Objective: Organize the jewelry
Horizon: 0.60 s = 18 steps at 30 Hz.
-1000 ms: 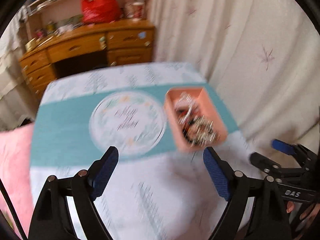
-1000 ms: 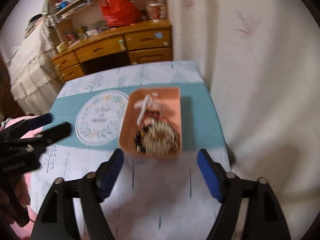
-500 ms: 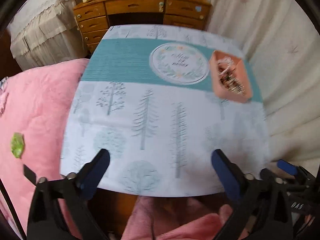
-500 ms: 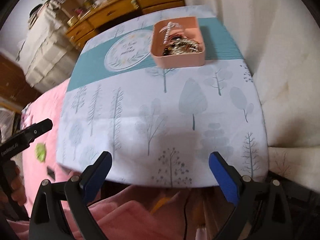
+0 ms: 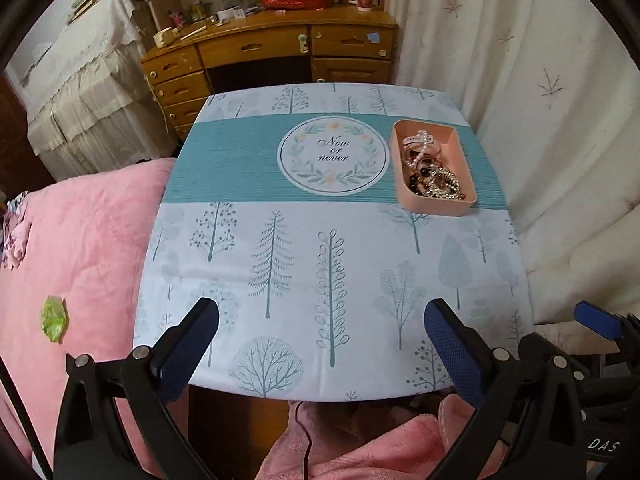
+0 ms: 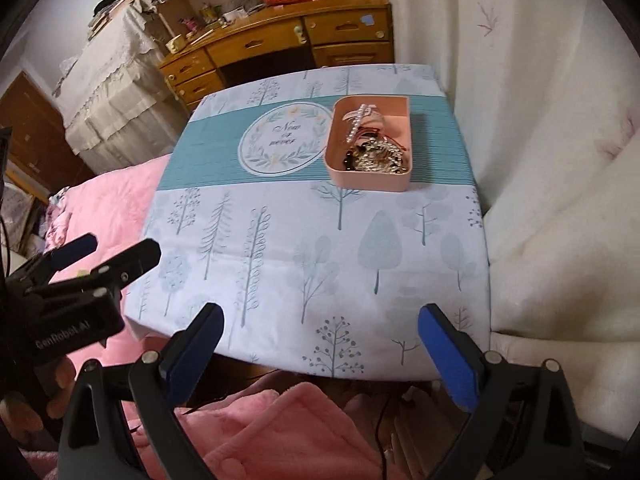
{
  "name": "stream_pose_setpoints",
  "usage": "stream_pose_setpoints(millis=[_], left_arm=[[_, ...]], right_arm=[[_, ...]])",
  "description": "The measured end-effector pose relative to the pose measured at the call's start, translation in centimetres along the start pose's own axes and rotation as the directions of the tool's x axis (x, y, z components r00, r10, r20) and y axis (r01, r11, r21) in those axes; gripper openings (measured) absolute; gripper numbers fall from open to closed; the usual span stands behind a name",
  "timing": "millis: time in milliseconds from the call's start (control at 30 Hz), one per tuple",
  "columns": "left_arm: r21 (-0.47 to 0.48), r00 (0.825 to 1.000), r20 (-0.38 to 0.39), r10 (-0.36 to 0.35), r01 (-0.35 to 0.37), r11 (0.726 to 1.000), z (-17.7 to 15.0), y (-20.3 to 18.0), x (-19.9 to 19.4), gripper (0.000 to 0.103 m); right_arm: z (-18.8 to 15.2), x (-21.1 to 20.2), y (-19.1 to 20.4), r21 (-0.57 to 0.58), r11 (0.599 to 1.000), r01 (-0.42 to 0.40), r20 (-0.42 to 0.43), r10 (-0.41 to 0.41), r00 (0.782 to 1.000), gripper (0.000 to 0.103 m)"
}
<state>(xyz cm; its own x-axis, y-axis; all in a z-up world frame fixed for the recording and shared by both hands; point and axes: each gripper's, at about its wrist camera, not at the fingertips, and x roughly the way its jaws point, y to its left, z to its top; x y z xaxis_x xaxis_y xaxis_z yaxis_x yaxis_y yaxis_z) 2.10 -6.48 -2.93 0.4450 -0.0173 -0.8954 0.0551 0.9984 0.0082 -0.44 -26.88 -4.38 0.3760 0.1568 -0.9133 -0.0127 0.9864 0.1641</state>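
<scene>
A pink tray (image 5: 468, 160) full of tangled jewelry (image 5: 430, 168) sits at the far right of the table, on the teal band of the cloth. It also shows in the right wrist view (image 6: 370, 180), with pearls, beads and gold chains (image 6: 372, 148) inside. My left gripper (image 5: 320, 344) is open and empty over the table's near edge. My right gripper (image 6: 320, 344) is open and empty over the near edge too. Both are well back from the tray.
The table (image 5: 280, 260) has a white tree-print cloth with a round "Now or never" emblem (image 5: 333, 155). A pink blanket (image 5: 80, 240) lies to the left, a white curtain (image 5: 520, 60) to the right, a wooden desk (image 5: 272, 48) behind.
Both grippers have pulled back from right over the tray to the table's near edge. The tray stays in place with the jewelry in it.
</scene>
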Motion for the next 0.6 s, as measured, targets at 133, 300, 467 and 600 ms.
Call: stream_pose_setpoints(millis=[133, 300, 467, 600], left_arm=[[-0.009, 1.0, 0.004, 0.012, -0.012, 1.0, -0.5, 0.6, 0.5, 0.102], [-0.023, 1.0, -0.027, 0.002, -0.003, 1.0, -0.9, 1.3, 1.1, 0.102], [0.017, 1.0, -0.019, 0.011, -0.011, 1.0, -0.9, 0.9, 1.1, 0.102], [0.04, 1.0, -0.012, 0.012, -0.012, 0.999, -0.7, 0.7, 1.1, 0.102]], right_arm=[[-0.6, 0.3, 0.3, 0.007, 1.0, 0.013, 0.025, -0.013, 1.0, 0.098], [-1.0, 0.2, 0.7, 0.018, 1.0, 0.014, 0.05, -0.015, 0.999, 0.098], [-1.1, 0.1, 2.0, -0.014, 1.0, 0.007, 0.073, -0.006, 0.997, 0.099], [-1.0, 0.1, 2.5, -0.021, 1.0, 0.004, 0.081, -0.002, 0.997, 0.099]])
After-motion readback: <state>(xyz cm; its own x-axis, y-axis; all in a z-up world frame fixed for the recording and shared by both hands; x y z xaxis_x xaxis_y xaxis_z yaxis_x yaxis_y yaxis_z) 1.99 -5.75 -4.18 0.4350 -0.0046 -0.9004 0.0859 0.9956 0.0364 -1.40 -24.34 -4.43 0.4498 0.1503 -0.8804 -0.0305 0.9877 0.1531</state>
